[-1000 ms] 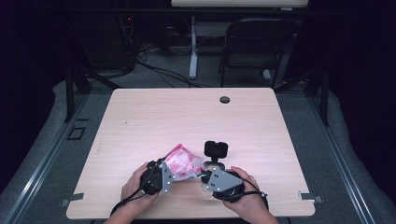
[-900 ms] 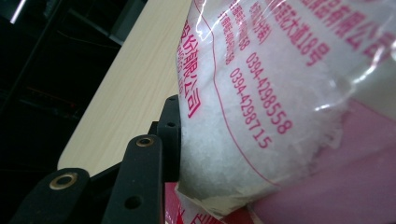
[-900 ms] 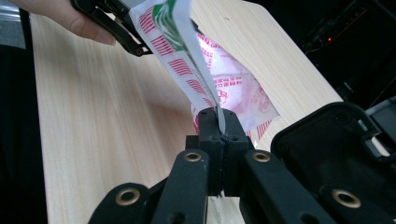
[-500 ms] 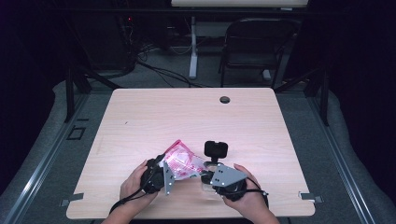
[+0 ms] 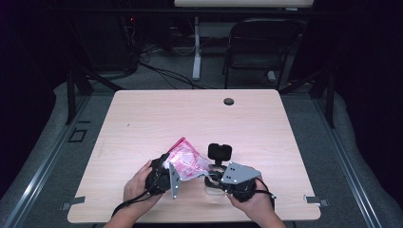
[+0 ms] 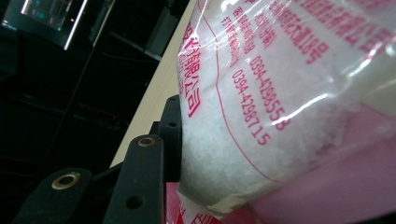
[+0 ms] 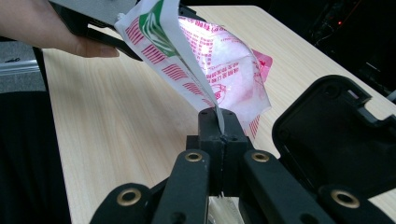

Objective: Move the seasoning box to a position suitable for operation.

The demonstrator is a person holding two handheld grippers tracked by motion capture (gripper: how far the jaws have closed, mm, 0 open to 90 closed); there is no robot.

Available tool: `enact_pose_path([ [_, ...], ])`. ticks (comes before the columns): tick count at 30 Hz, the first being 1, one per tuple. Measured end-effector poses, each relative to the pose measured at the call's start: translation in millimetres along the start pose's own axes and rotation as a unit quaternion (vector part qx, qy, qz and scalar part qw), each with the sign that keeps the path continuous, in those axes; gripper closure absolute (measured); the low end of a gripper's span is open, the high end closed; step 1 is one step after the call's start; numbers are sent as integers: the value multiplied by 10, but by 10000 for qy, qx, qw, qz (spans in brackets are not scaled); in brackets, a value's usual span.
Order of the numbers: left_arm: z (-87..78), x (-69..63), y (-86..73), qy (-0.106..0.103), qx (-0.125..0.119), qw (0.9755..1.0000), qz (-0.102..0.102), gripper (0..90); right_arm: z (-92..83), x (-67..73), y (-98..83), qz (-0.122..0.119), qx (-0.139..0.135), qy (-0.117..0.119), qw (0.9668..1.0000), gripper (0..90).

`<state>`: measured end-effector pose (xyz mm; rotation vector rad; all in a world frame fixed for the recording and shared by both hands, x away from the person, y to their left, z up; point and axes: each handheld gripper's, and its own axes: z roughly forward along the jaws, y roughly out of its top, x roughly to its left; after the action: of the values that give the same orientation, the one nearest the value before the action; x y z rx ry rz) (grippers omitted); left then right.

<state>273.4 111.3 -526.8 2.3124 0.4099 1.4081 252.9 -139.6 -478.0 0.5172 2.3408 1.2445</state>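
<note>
Held just above the desk (image 5: 142, 123), the bag (image 5: 187, 161) is clenched at its body by the left tongs (image 5: 167, 172) and at its edge by the right tongs (image 7: 218, 122), probably ready for tearing apart.

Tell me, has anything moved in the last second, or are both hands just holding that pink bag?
Hardly anything has changed. The left gripper still clamps the body of the pink bag, and the right gripper stays shut on the bag's thin edge. Both hands kept their places near the table's front edge. The black lid behind the bag has not moved either.
</note>
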Motion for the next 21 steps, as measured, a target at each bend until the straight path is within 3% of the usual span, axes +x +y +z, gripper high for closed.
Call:
enact_pose_path([
  [6,-27,5,58,130,-61,9998,150,657,-37,-14,-26,27,-31,-33,10000,900],
  [7,-44,11,74,180,-7,9994,284,657,-44,-12,-34,35,-51,-46,10000,900],
  [11,-64,1,99,288,-16,9987,412,660,-58,-9,-48,28,-51,-74,10000,900],
  [21,-110,-1,123,427,10,9977,532,664,-81,8,-47,-1,-69,-99,9999,900],
])
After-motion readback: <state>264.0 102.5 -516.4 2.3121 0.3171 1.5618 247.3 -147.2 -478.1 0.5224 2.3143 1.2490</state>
